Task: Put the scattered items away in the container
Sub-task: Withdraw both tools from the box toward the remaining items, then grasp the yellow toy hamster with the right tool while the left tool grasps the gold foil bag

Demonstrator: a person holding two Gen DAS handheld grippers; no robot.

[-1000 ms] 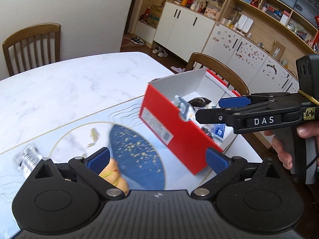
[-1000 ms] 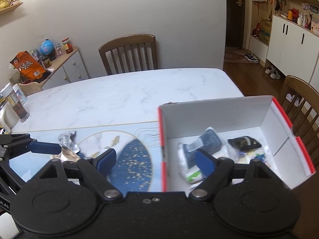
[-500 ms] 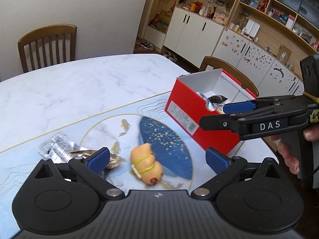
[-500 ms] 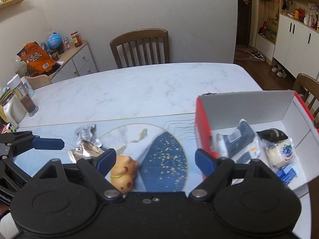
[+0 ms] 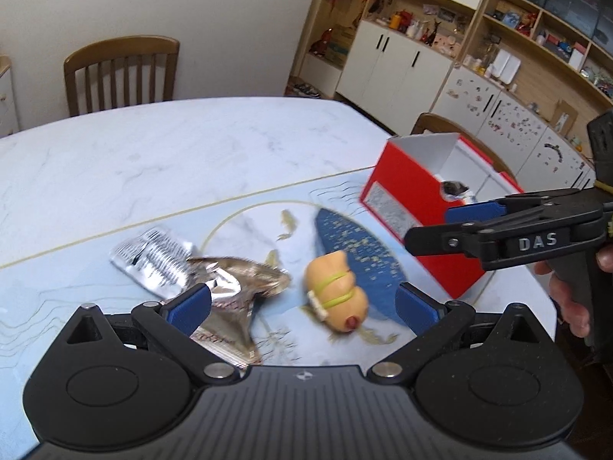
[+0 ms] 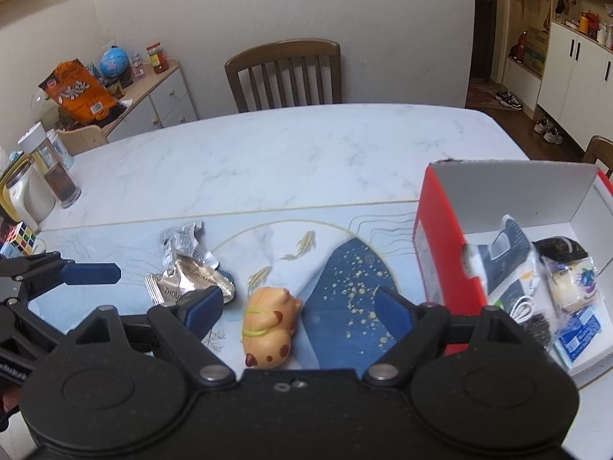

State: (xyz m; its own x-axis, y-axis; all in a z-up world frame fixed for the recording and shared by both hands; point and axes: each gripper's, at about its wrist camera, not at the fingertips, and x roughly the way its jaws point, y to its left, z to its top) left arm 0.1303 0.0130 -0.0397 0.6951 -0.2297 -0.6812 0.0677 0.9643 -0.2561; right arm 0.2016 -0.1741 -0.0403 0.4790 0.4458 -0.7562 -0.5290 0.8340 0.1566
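A tidy-up well under way but not finished: a red box [image 6: 444,253] at the right end of the marble desk [image 6: 291,153] already holds several packets, among them a dark blue pouch [image 6: 509,245], a black-wrapped snack [image 6: 561,247], a pale wrapped bun [image 6: 571,283] and a blue sachet [image 6: 578,335], all lying loose on its white floor. Three items are left outside on the blue placemat [image 6: 345,237]: an orange toy animal [image 6: 268,322] lying on its side near the mat's middle, a crumpled gold wrapper [image 6: 187,281] just left of it, and a silver wrapper [image 6: 184,239] touching the gold one on its far side. The right gripper [image 6: 299,308] hangs over the toy, fingers spread wide and empty, the toy between them but untouched. The left gripper [image 5: 302,304] also stands open and empty above the wrappers and toy.
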